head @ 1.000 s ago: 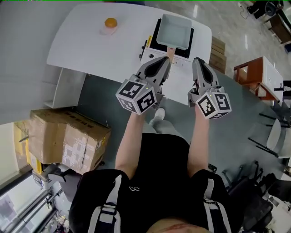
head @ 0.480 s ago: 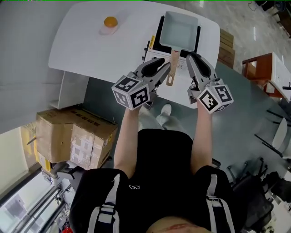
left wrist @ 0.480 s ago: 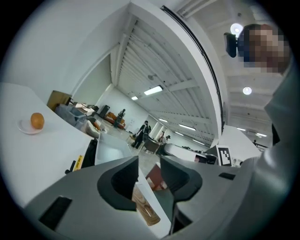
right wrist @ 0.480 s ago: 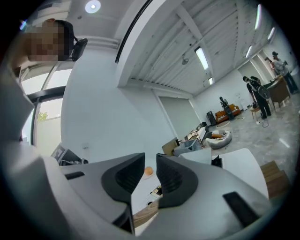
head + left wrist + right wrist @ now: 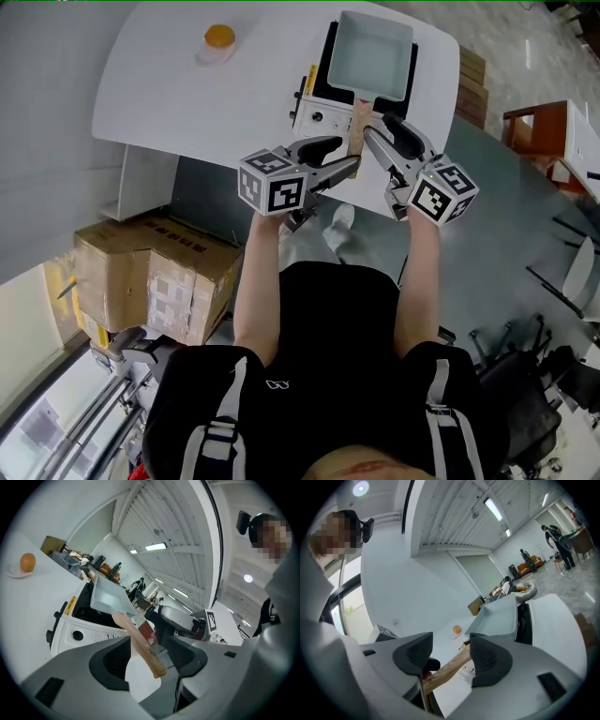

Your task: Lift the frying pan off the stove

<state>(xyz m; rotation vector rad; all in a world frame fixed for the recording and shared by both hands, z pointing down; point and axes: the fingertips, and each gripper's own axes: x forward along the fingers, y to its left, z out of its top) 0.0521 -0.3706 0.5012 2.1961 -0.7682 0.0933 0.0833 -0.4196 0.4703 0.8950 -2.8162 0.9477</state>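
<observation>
While my left jaws (image 5: 339, 156) and my right jaws (image 5: 378, 129) are both spreading apart, the pale wooden handle (image 5: 358, 124) of the light grey square frying pan (image 5: 375, 54) lies in the gap of each, and no pad presses on it, so I hold nothing. That handle is what the lift turns on, I judge. Its long axis runs from the pan straight back toward me, out past the front of the white tabletop stove (image 5: 319, 114). My left jaws come at it from the left, across its free end. My right jaws straddle it from the right, slightly closer to the pan.

The pan sits flat on the stove's black top, at the near edge of the white oval counter (image 5: 169, 103). An orange fruit on a small dish (image 5: 218, 39) lies well apart, far to the left. Brown cardboard boxes (image 5: 141, 281) stand on the grey floor beside me.
</observation>
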